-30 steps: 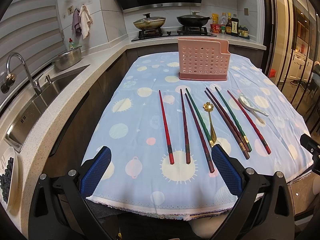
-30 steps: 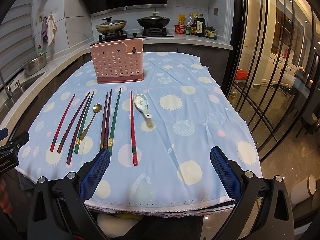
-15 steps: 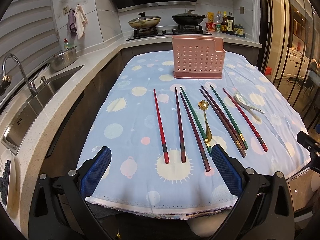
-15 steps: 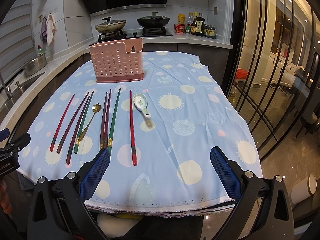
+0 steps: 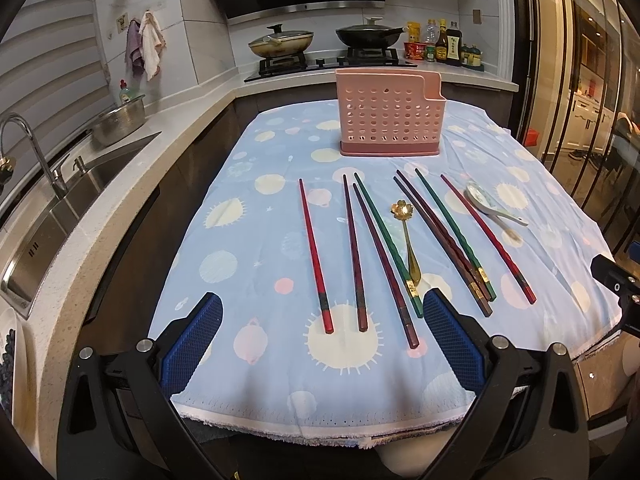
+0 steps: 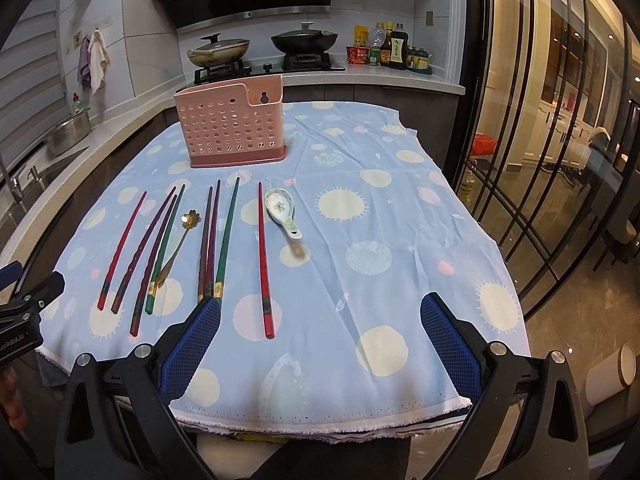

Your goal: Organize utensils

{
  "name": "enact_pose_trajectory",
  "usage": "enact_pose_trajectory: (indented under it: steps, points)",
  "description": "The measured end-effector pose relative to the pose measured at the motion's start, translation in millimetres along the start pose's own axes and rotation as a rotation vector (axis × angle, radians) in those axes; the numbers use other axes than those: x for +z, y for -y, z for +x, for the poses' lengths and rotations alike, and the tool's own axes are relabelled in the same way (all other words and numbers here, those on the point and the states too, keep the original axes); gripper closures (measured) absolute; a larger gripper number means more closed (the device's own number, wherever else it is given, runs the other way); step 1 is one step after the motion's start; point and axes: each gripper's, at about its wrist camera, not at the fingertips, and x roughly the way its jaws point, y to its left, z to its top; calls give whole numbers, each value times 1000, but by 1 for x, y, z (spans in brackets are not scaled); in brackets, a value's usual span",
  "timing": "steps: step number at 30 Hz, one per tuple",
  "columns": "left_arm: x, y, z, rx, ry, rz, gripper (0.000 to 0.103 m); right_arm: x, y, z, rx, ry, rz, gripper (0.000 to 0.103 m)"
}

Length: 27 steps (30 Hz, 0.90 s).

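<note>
The left gripper (image 5: 320,344) has edged forward, wide open like the right gripper (image 6: 320,344); the slim, stiff red chopstick (image 5: 315,252) ahead looks slippery, so pinch mid-shaft.

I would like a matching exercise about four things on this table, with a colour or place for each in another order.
Things:
1. utensil holder
2. small flower spoon
3. ceramic spoon
4. tablecloth

Descriptions:
A. gold, lying among the chopsticks
B. light blue with pale circles
C. pink, standing at the far end
D. white, at the right end of the row

Pairs: 1-C, 2-A, 3-D, 4-B
</note>
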Motion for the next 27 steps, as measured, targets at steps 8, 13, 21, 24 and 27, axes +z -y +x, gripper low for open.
enact_pose_trajectory:
  steps: [8,13,21,24,27]
  points:
    - [7,-27,35,8,-76,-88,7,10,3,19,-4,-19,39,7]
    - [11,-47,63,11,-111,-139,7,15,8,33,-14,-42,71,7]
    - [12,-40,105,-23,-166,-90,9,23,9,50,-23,-57,89,7]
    - [8,-41,119,-52,-205,-101,19,27,8,56,-23,-55,84,7]
    - [5,-43,125,-104,-234,-113,32,38,7,67,-13,-49,85,7]
